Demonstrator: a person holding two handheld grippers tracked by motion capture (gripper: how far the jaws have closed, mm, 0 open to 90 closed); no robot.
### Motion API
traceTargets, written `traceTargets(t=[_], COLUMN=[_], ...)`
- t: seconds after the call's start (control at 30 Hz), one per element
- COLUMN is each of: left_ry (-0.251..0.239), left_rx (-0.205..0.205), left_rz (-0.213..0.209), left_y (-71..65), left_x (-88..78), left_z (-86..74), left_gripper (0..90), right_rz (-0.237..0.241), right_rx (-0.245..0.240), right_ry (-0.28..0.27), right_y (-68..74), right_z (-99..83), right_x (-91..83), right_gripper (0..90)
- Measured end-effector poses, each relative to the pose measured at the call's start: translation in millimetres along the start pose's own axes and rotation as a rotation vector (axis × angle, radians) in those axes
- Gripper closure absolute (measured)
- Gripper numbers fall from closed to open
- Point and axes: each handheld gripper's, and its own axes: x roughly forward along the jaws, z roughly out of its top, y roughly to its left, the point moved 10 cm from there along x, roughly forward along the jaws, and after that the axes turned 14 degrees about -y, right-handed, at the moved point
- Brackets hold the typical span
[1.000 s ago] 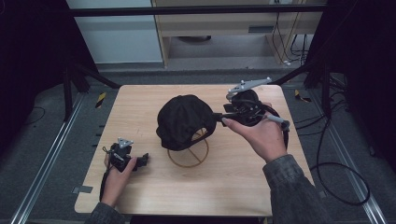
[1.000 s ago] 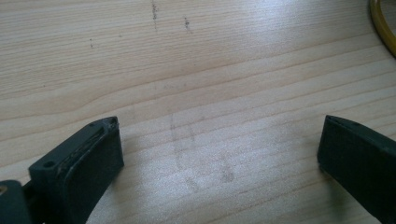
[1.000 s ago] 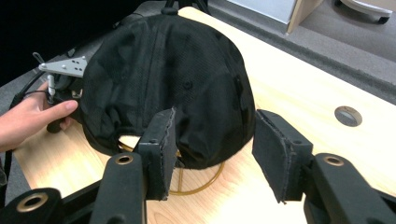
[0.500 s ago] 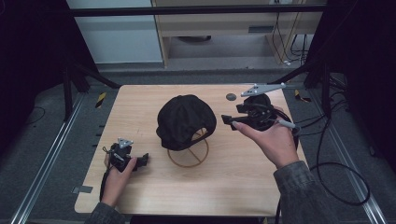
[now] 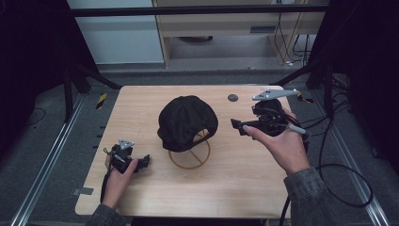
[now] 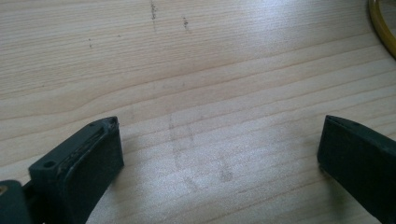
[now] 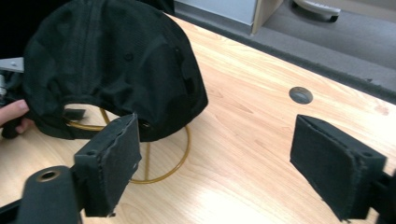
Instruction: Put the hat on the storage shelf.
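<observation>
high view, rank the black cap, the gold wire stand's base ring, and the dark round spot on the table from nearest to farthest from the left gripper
Measured from the left gripper, at the table's near left:
1. Gold wire stand's base ring, just to its right, on the table.
2. Black cap, on the stand, farther back and right.
3. Dark round spot, near the table's far edge, right of the cap.

black cap (image 5: 187, 121) atop a gold wire stand (image 5: 190, 153) (mid-table), crown up, strap towards the person's right

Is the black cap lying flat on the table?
No, the black cap sits up on a gold wire stand, whose ring rests on the wooden table.
</observation>
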Motion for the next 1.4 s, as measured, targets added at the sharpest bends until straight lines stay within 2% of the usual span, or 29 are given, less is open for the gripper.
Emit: traceTargets(t=[0.23,0.57,0.6,0.63,0.73,0.93,1.17,1.4], left_ry=[0.000,0.003,0.003,0.003,0.002,0.002,0.002,0.003], left_rx=[-0.002,0.000,0.001,0.001,0.000,0.000,0.000,0.000], left_rz=[0.000,-0.001,-0.001,-0.001,-0.001,-0.001,-0.001,0.000], left_y=[-0.4,-0.4,-0.4,-0.4,-0.5,-0.5,-0.5,-0.8], left_x=[-0.1,-0.4,-0.4,-0.4,-0.4,-0.4,-0.4,0.2], left_z=[-0.1,-0.4,-0.4,-0.4,-0.4,-0.3,-0.3,0.0], left_gripper=[0.0,0.0,0.0,0.0,0.0,0.0,0.0,0.0], right_rz=[-0.011,-0.039,-0.049,-0.049,-0.063,-0.067,-0.059,-0.059], right_rx=[0.017,0.038,0.041,0.041,0.027,0.041,0.050,0.043], right_ry=[-0.005,-0.005,0.004,0.004,0.026,0.044,0.066,0.115], right_y=[-9.8,-23.2,-25.5,-25.5,-28.4,-30.4,-26.4,-22.0], right_z=[-17.1,-42.8,-53.2,-53.2,-72.2,-103.0,-129.4,-159.5], right_x=[-1.4,-6.6,-6.4,-6.4,-3.7,4.9,13.8,26.5], right_gripper=[8.3,9.1,10.5,10.5,11.9,12.2,11.7,10.8])
